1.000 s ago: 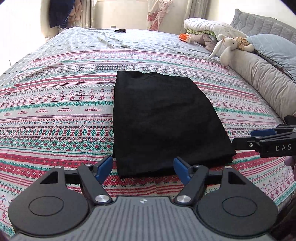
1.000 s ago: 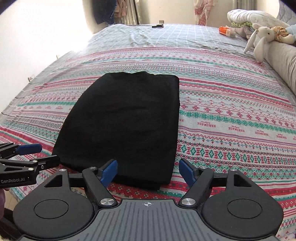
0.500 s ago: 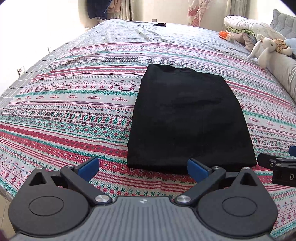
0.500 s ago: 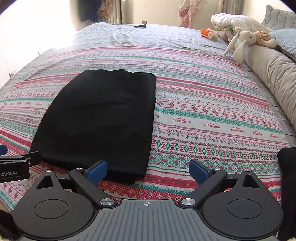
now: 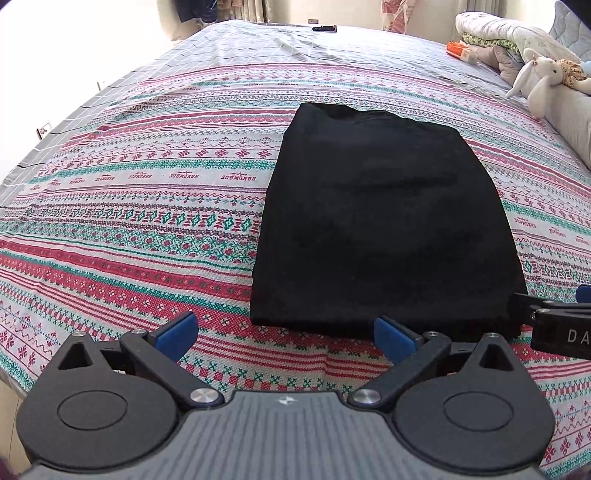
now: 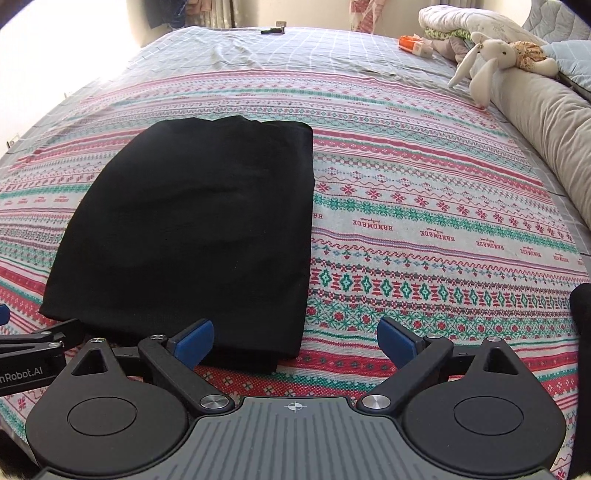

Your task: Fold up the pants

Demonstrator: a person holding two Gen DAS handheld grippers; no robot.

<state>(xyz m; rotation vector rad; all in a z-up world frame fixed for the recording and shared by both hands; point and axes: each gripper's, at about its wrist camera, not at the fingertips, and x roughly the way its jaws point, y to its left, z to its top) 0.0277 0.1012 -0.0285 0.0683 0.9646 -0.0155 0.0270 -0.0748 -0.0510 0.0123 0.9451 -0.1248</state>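
Note:
The black pants (image 5: pixel 384 221) lie folded into a flat rectangle on the patterned bedspread (image 5: pixel 147 221); they also show in the right wrist view (image 6: pixel 199 229). My left gripper (image 5: pixel 284 334) is open and empty, just short of the fold's near left corner. My right gripper (image 6: pixel 295 338) is open and empty at the near right corner, its left blue pad (image 6: pixel 194 339) over the near edge. Each gripper's tip shows at the side of the other view.
A long grey bolster (image 6: pixel 546 125) runs along the bed's right side with a white plush rabbit (image 6: pixel 487 62) on it. Folded blankets (image 5: pixel 498 33) and an orange item (image 5: pixel 458 50) lie at the far right. A dark remote (image 5: pixel 324 28) lies far back.
Both grippers have opened wider and drawn back from the pants' near edge, the left one shifting to the left. The pants have not moved.

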